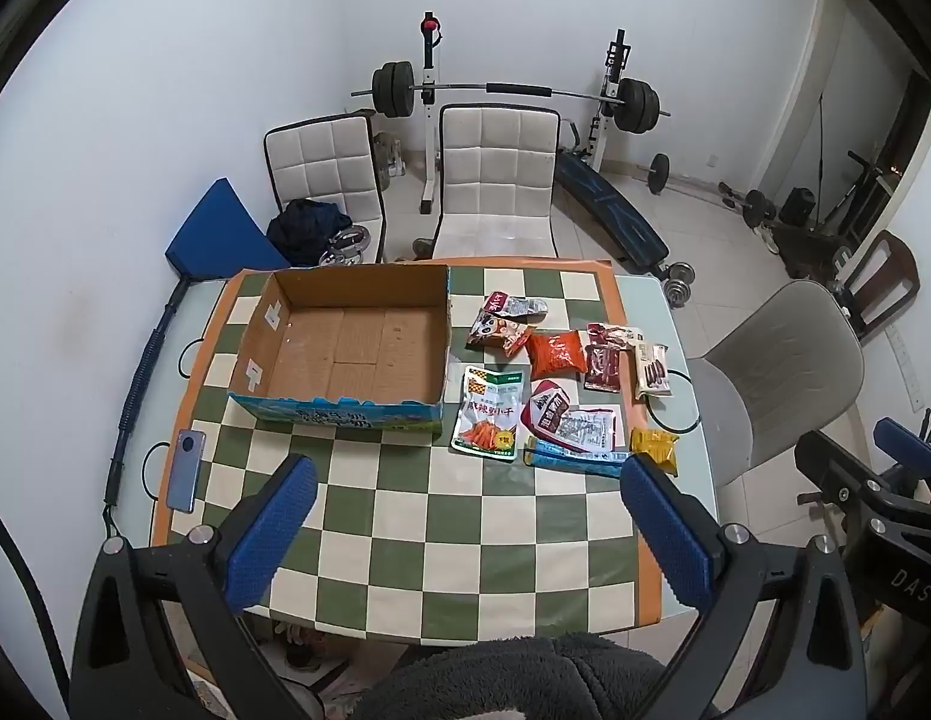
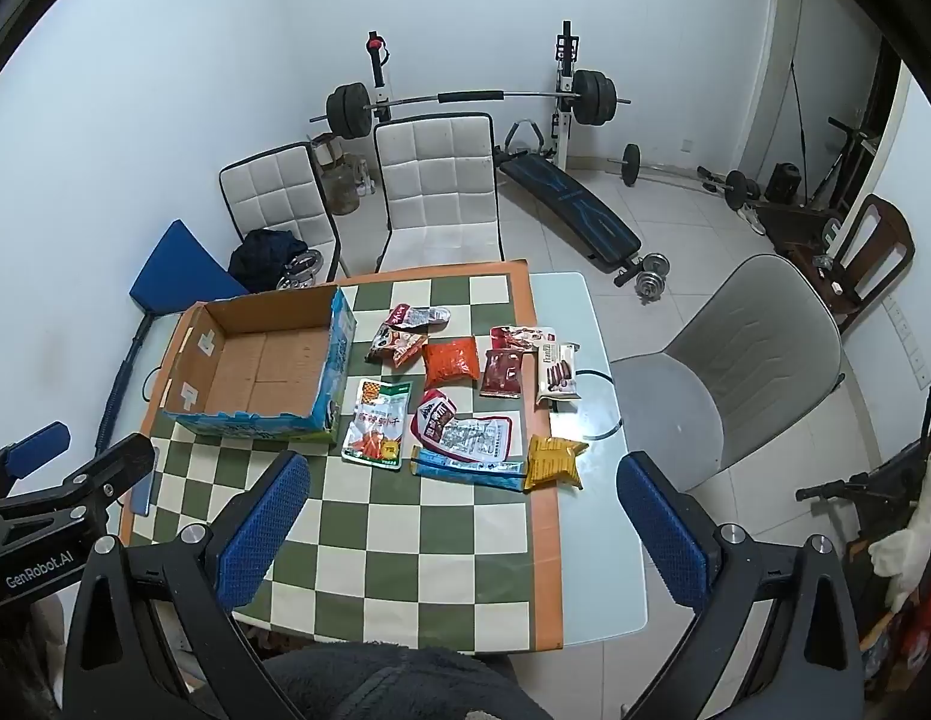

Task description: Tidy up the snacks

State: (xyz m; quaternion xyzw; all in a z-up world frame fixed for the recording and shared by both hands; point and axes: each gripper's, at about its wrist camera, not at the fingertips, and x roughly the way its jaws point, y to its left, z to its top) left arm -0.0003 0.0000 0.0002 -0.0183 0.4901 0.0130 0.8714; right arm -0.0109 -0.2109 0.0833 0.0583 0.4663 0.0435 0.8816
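Observation:
An empty cardboard box (image 1: pixel 345 348) (image 2: pixel 249 426) with blue printed sides stands on the left of the checkered mat (image 1: pixel 465 540). To its right lie several snack packets: a carrot pouch (image 1: pixel 488 414) (image 2: pixel 375 420), an orange packet (image 1: pixel 556 353) (image 2: pixel 450 361), a yellow packet (image 1: pixel 654 447) (image 2: pixel 552 461), a blue stick pack (image 1: pixel 576 457) and a biscuit-stick pack (image 2: pixel 558 373). My left gripper (image 1: pixel 470 465) hangs open above the mat's near half, holding nothing. My right gripper (image 2: pixel 464 461) is open too, just short of the blue stick pack and clear of every packet.
A blue phone (image 1: pixel 186 468) lies at the mat's left edge. Two white padded chairs (image 1: pixel 495 180) stand behind the table and a grey chair (image 1: pixel 777 360) to its right. Weight equipment fills the floor beyond. A person's dark fleece clothing (image 1: pixel 495 678) is at the near edge.

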